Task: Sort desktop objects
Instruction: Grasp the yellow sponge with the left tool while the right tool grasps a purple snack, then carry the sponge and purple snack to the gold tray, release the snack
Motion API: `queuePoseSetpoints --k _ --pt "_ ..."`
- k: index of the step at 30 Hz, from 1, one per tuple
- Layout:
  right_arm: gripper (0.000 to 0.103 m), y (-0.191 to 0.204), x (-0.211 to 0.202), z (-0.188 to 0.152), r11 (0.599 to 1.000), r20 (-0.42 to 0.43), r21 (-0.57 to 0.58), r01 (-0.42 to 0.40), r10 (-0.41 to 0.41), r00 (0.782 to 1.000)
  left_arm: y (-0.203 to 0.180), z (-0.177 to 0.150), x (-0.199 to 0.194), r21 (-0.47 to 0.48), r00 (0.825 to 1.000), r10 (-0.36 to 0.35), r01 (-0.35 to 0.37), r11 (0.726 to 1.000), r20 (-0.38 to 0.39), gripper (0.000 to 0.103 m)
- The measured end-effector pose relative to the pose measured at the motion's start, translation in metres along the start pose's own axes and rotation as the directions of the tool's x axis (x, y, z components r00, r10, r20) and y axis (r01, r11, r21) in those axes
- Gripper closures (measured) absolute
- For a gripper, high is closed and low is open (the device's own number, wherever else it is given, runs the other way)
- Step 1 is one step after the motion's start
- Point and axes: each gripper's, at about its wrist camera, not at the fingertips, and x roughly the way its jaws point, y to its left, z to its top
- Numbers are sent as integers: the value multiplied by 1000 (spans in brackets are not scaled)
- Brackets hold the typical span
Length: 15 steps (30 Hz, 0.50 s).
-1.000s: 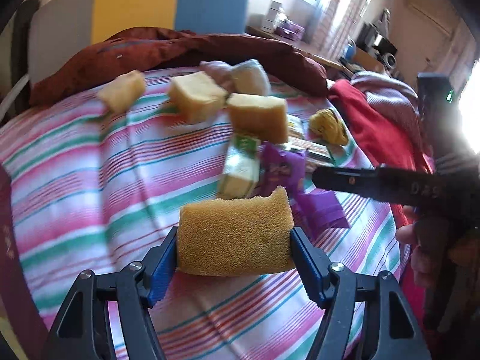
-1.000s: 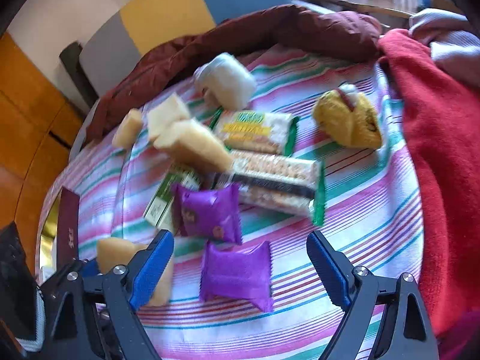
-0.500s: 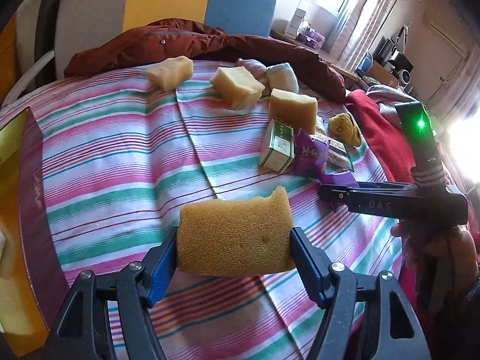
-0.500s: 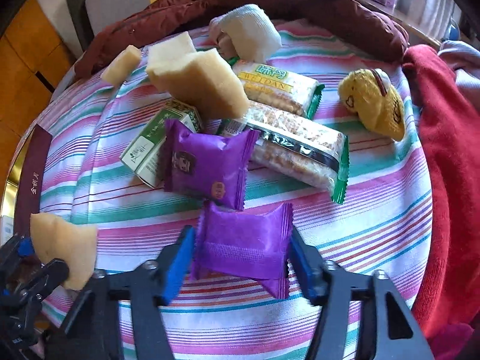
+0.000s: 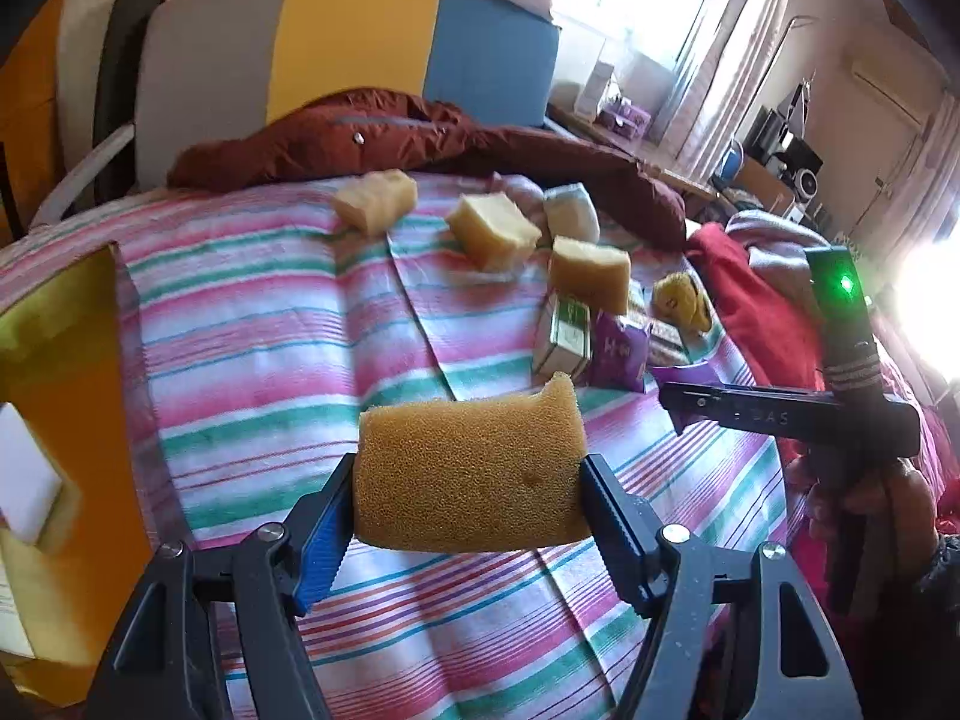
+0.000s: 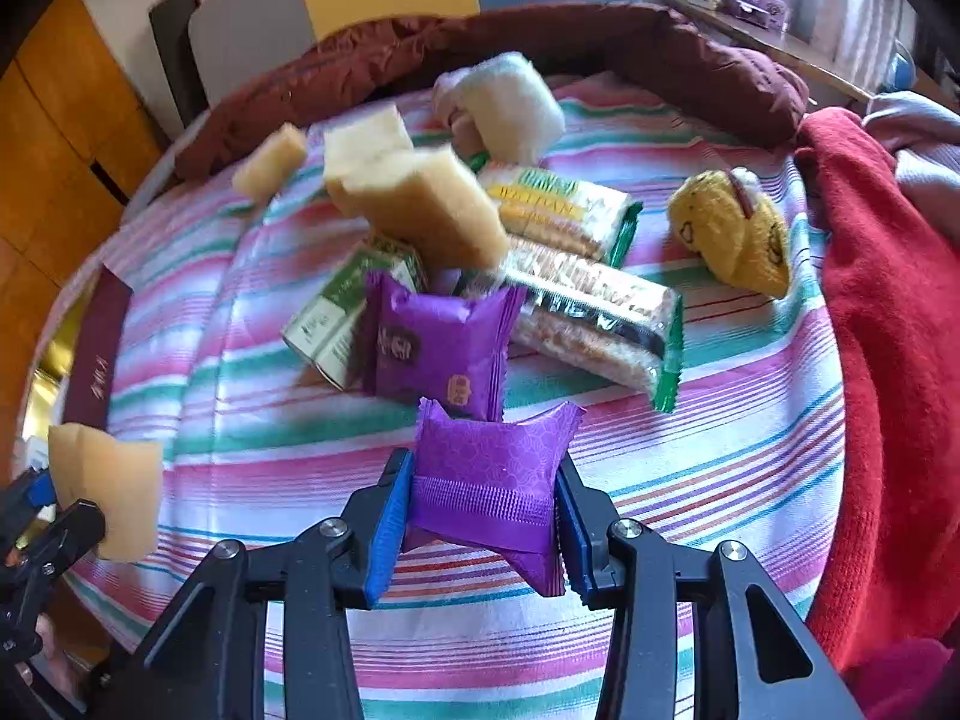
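Note:
My left gripper [image 5: 468, 498] is shut on a yellow-brown sponge [image 5: 468, 474], held above the striped cloth [image 5: 270, 330]. The sponge also shows at the left edge of the right wrist view [image 6: 108, 492]. My right gripper [image 6: 483, 510] is shut on a purple snack packet [image 6: 492, 480], lifted a little off the cloth. It also shows in the left wrist view [image 5: 684, 387]. A second purple packet [image 6: 438, 348], a green box [image 6: 348, 312], two cracker packs [image 6: 594, 312] and several sponge pieces [image 6: 420, 198] lie on the cloth.
An open orange box [image 5: 54, 420] with a white block [image 5: 24, 480] inside stands at the left. A yellow plush toy [image 6: 732, 234] lies by a red blanket [image 6: 888, 330]. A dark red jacket [image 5: 420, 132] lies along the far edge.
My right gripper moved forward, closed on the near purple packet and lifted it. My left gripper drew back and left with the sponge, bringing the orange box into view.

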Motion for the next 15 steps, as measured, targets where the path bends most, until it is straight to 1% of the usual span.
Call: queuePoseSetpoints --k 4,7,9,12,15 --pt "58 12 -17 1 998 44 -2 -58 58 997 15 2 -21 -33 999 17 -15 999 45 30" --pt "58 37 -28 6 993 66 -60 -100 104 992 32 3 -38 -73 996 44 -38 997 82 30" --pt "58 62 -35 9 985 75 -118 -125 135 988 46 5 -51 -92 990 82 -71 993 112 30" --pt "58 106 -43 12 962 81 -205 -179 199 977 68 6 -66 -132 981 131 -112 985 142 30" --pt "58 155 -44 18 926 71 -287 -244 275 959 98 7 -81 -193 966 196 -164 968 166 30"
